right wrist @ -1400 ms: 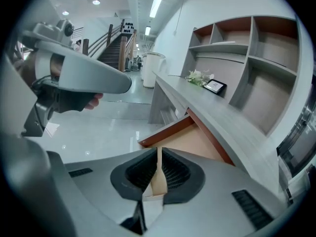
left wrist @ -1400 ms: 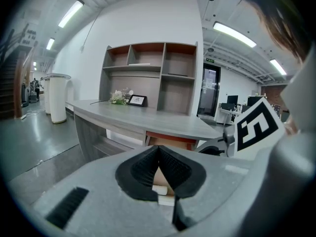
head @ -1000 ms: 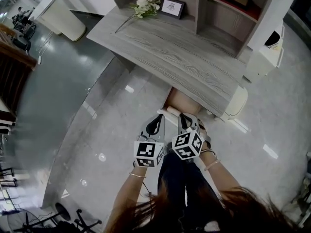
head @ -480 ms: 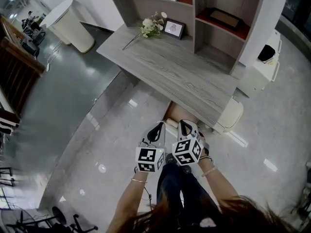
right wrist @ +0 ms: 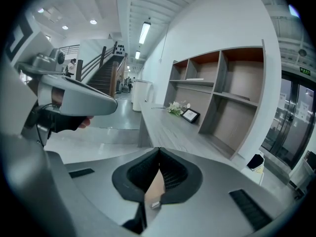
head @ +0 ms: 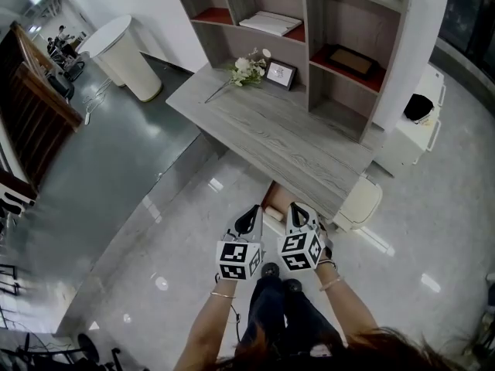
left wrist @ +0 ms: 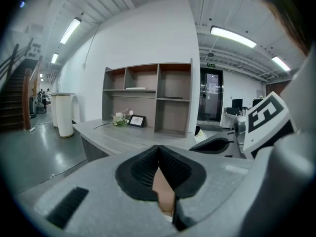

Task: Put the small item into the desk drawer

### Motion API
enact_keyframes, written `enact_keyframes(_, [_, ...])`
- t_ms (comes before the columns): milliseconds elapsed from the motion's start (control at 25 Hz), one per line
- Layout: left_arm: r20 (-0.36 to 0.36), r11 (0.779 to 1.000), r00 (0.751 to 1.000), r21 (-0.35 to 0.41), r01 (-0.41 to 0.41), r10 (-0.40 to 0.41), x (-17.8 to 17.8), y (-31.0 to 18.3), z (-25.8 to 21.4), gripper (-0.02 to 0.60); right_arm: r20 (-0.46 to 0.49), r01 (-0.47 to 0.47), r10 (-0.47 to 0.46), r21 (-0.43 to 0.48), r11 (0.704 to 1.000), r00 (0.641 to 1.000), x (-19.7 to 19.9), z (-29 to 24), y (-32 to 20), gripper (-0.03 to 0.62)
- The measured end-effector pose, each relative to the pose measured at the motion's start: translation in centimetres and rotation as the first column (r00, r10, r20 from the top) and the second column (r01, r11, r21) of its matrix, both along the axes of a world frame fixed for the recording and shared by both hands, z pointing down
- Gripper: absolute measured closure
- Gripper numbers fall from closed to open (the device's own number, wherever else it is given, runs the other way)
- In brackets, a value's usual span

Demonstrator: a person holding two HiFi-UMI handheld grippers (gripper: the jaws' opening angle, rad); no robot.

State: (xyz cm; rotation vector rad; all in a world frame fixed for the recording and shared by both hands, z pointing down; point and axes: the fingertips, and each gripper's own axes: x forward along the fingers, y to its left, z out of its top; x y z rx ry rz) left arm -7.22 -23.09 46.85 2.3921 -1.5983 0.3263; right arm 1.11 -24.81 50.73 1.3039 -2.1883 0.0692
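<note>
Head view puts the 2 grippers closest, side by side in front of the person's legs: the left gripper (head: pixel 249 216) and the right gripper (head: pixel 298 212), both pointing toward the desk (head: pixel 286 141). Each gripper's own view shows its jaws meeting at the tips with nothing caught between them, so both are closed and empty. The right pair finished closing within the last second. Over that same second the camera has lifted and drawn back. The grippers now sit lower in the frame and farther from the desk edge, and the shelves (head: pixel 309 45) behind the desk have come fully into sight.

Just beyond the jaw tips, under the desk's near edge, is a tan patch that is probably the drawer (head: pixel 277 197) standing open, though it is too small to make out any contents. The small item appears in no view and sits in neither pair of jaws. My reading is that it is already dropped in and the person is backing away, with the drawer possibly left to close. Farther back on the desk stand flowers (head: pixel 246 69) and a picture frame (head: pixel 280 73).
</note>
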Motion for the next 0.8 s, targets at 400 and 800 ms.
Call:
enact_keyframes(400, [-0.007,1.000,1.000,0.023,0.016,-0.016,0.2,0.6,-4.2,0.566,0.061,-0.021,0.016,0.090,0.996,0.998,0.8,-5.0,0.6,0.592])
enact_keyframes(800, [-0.026,0.999,0.999,0.029,0.042,-0.042,-1.5,2.5,-6.6,0.566,0.109,-0.065,0.046,0.180,0.981,0.993,1.1,-10.0,2.2,0.592])
